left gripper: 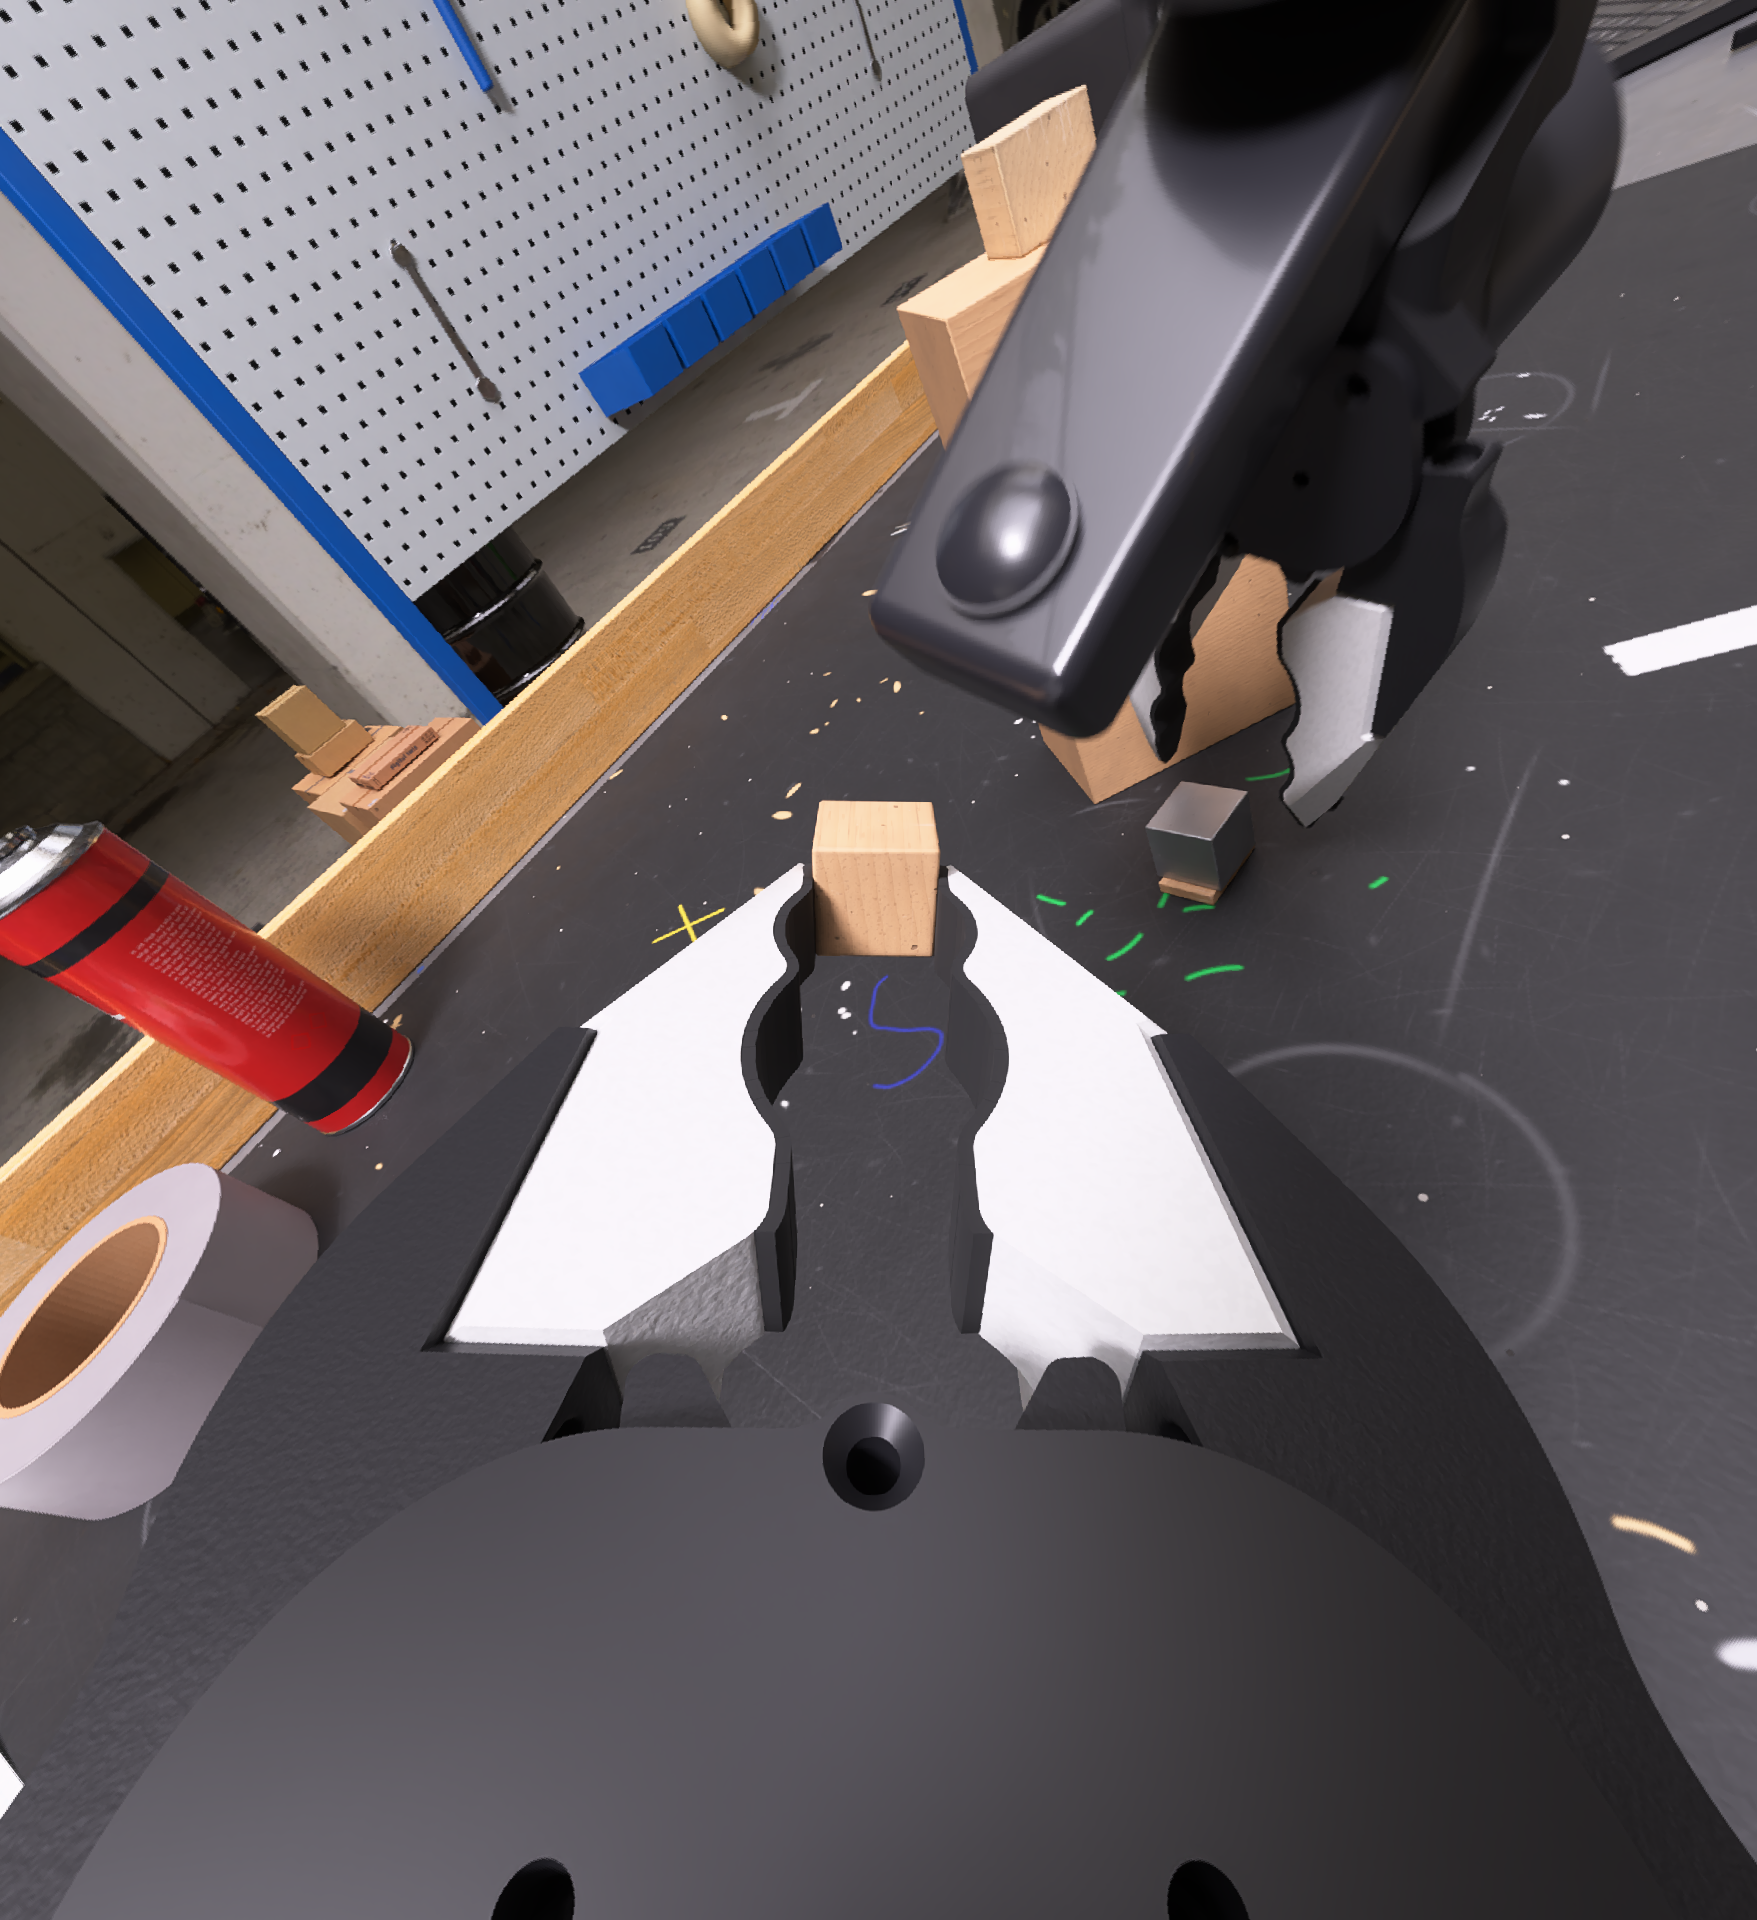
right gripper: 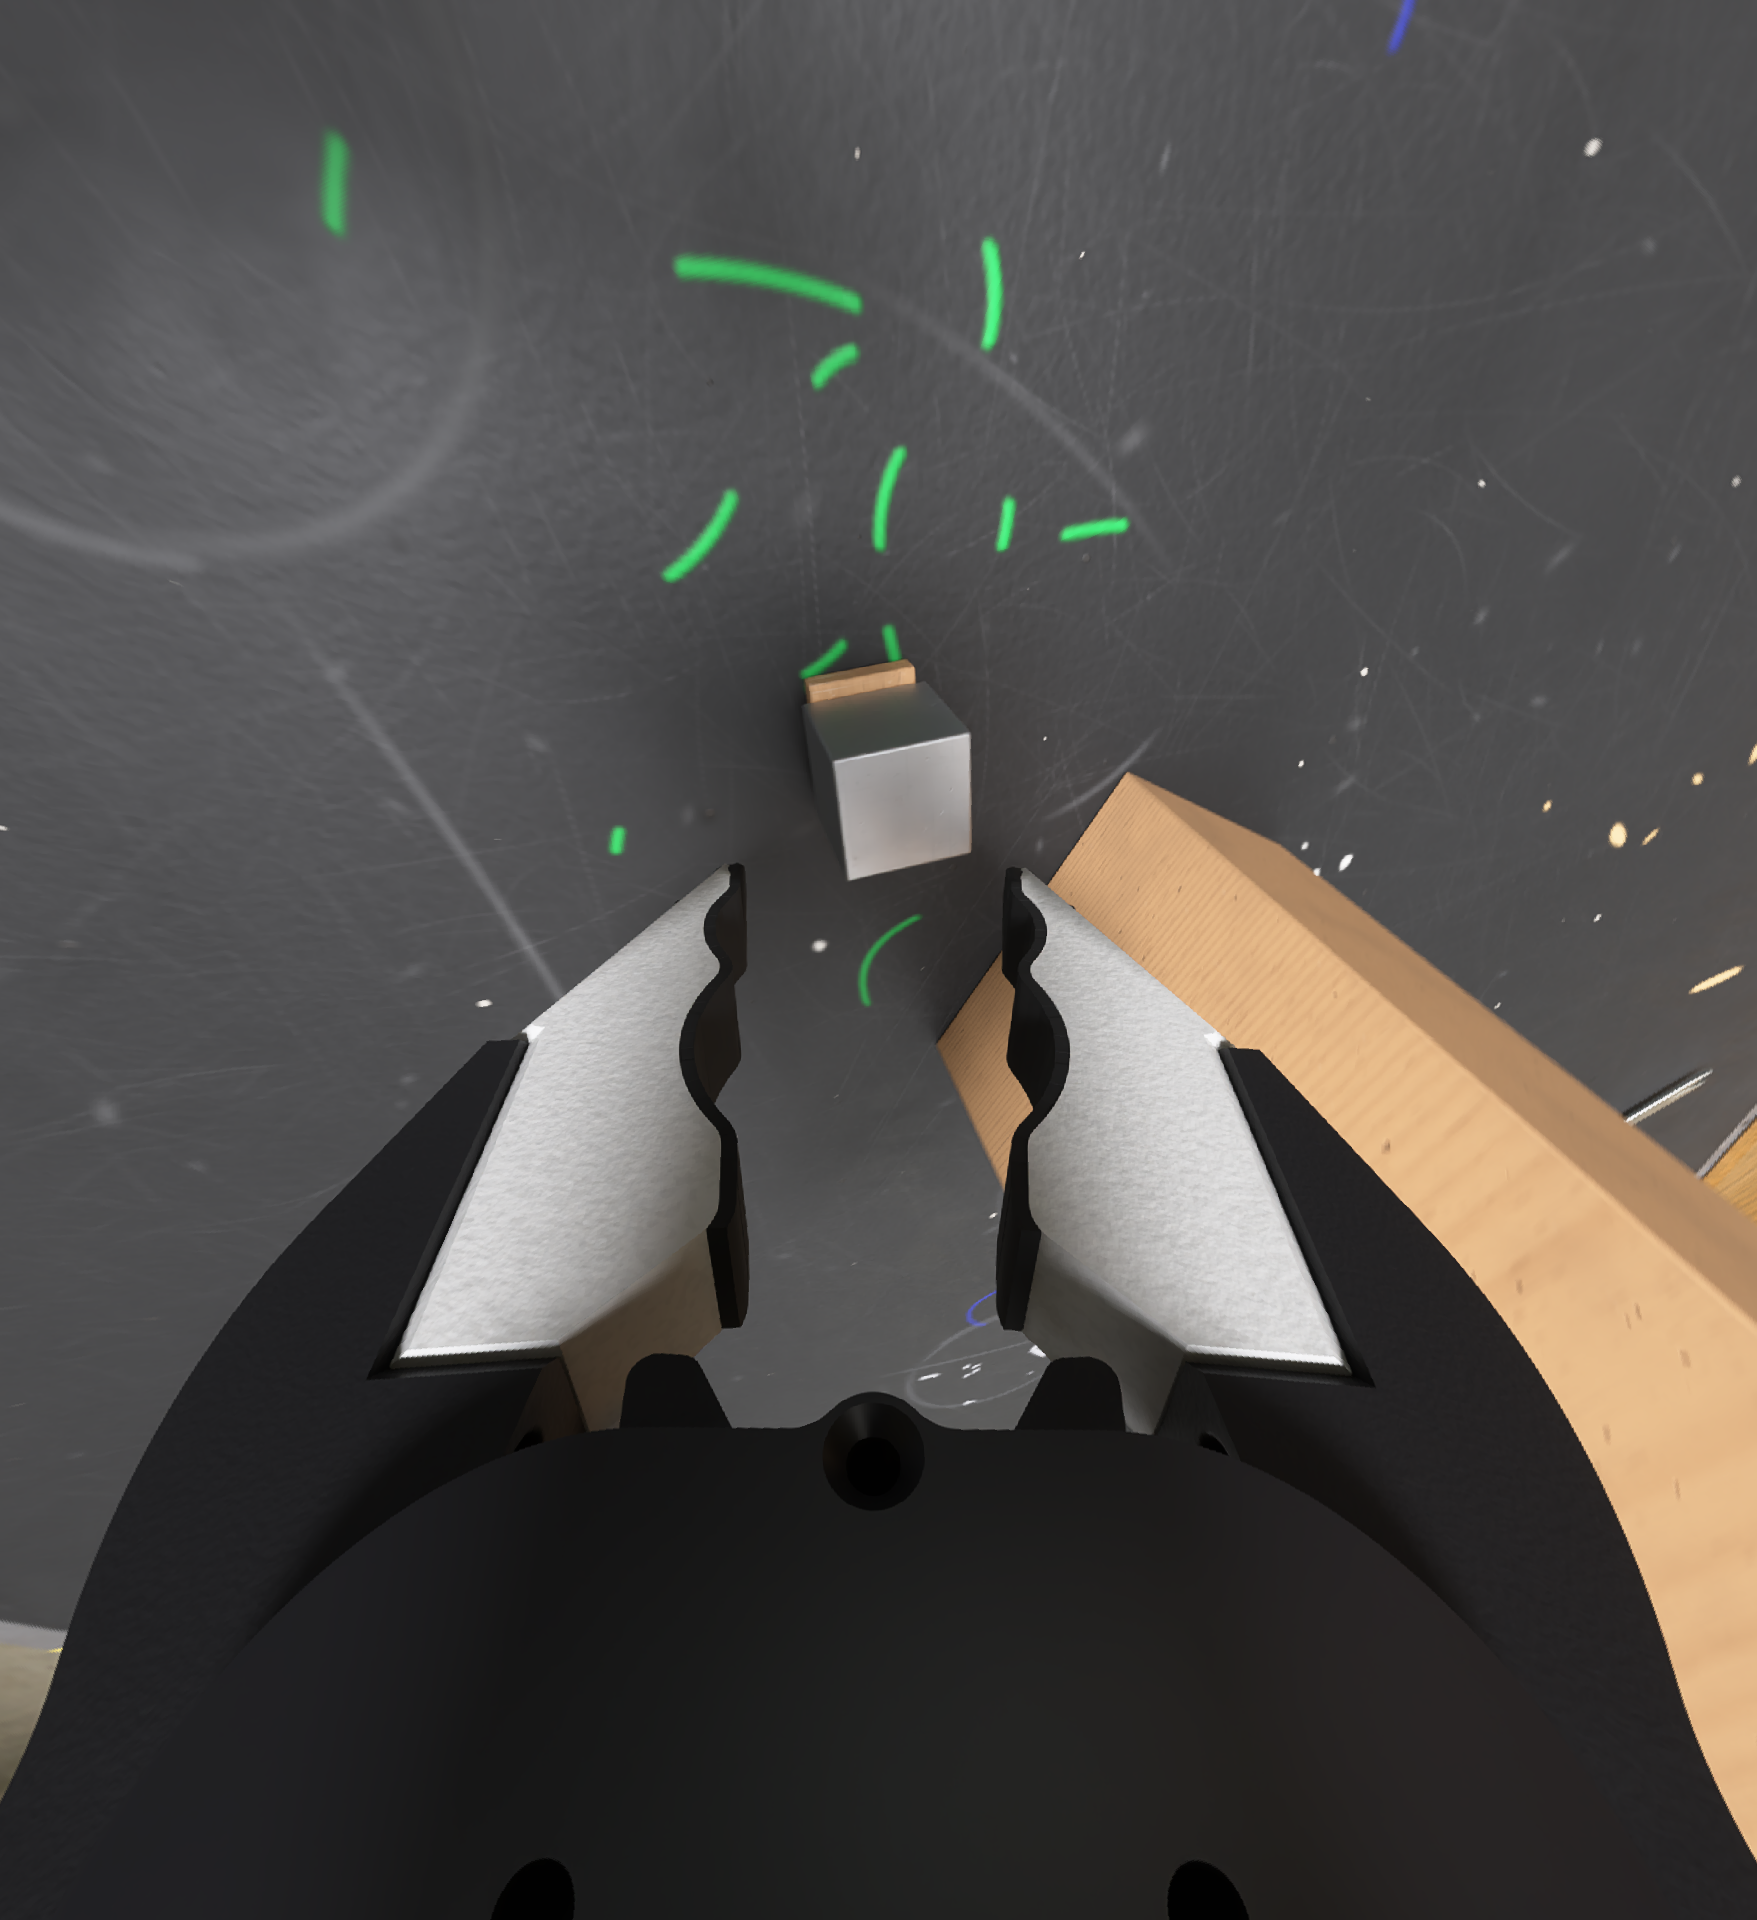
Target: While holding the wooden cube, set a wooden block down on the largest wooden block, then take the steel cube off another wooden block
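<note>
My left gripper (left gripper: 876, 896) is shut on a small wooden cube (left gripper: 874, 862), held at the fingertips above the dark table. My right gripper (right gripper: 874, 883) is open and empty, its jaws apart just short of the steel cube (right gripper: 895, 779). The steel cube sits on a thin wooden block (right gripper: 860, 681). In the left wrist view the right gripper (left gripper: 1243, 774) hovers over the steel cube (left gripper: 1198, 831) and its thin block (left gripper: 1191, 888). A long wooden block (right gripper: 1373, 1091) lies beside the right finger. Farther back, one wooden block (left gripper: 1030, 171) stands on another (left gripper: 957, 322).
A red spray can (left gripper: 178, 977) and a white tape roll (left gripper: 95, 1340) lie at the left near the table's wooden edge (left gripper: 541, 748). A pegboard wall (left gripper: 334, 208) with blue bins stands beyond it. Green marks (right gripper: 770, 281) dot the tabletop.
</note>
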Controlling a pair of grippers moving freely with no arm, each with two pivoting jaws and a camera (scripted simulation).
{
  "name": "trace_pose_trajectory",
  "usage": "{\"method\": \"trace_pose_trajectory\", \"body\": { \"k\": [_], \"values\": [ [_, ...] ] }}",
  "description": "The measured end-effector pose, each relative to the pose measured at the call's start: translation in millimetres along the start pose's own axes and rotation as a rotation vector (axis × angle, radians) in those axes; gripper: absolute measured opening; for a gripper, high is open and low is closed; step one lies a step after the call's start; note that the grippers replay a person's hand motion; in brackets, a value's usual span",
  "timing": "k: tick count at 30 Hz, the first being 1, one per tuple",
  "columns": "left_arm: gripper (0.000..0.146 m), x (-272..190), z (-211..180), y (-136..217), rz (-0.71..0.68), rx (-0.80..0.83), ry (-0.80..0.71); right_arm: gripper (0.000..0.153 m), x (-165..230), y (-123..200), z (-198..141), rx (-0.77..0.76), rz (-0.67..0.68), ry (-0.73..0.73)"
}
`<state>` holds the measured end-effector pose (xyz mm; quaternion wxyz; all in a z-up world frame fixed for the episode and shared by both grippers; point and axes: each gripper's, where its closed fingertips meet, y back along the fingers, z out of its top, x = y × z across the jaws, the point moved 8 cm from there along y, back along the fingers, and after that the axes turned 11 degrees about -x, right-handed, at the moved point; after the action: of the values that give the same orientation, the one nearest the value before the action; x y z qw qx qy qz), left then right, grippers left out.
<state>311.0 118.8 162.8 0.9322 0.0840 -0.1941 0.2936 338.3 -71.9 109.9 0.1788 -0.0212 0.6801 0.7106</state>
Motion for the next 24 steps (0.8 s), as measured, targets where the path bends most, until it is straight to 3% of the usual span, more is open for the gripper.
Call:
{"method": "trace_pose_trajectory", "body": {
  "k": [3, 8, 12, 15, 20, 24],
  "values": [
    [0.021, 0.3, 0.6, 0.0, -0.002, -0.004, 0.001, 0.049, -4.5, -11.4, -0.1, -0.002, 0.016, 0.043],
    [0.021, -0.9, -0.4, -1.1, -0.008, 0.000, -0.001, 0.029, -5.4, -14.3, 4.6, 0.012, 0.008, 0.101],
    [0.021, -0.7, -0.4, -0.7, -0.005, 0.000, -0.002, 0.029, -2.6, -12.4, 7.8, 0.035, 0.021, 0.130],
    [0.021, 0.0, -0.2, -0.2, -0.003, -0.001, 0.000, 0.029, -2.8, -3.1, 14.9, -0.043, 0.038, 0.094],
    [0.021, 1.7, -0.2, 0.8, 0.001, -0.004, 0.005, 0.029, -13.9, 41.1, 20.3, -0.229, 0.014, -0.007],
    [0.021, 1.9, -0.2, 0.9, 0.001, -0.006, 0.008, 0.029, -37.1, 117.8, 11.6, -0.505, -0.074, -0.150]
  ]
}}
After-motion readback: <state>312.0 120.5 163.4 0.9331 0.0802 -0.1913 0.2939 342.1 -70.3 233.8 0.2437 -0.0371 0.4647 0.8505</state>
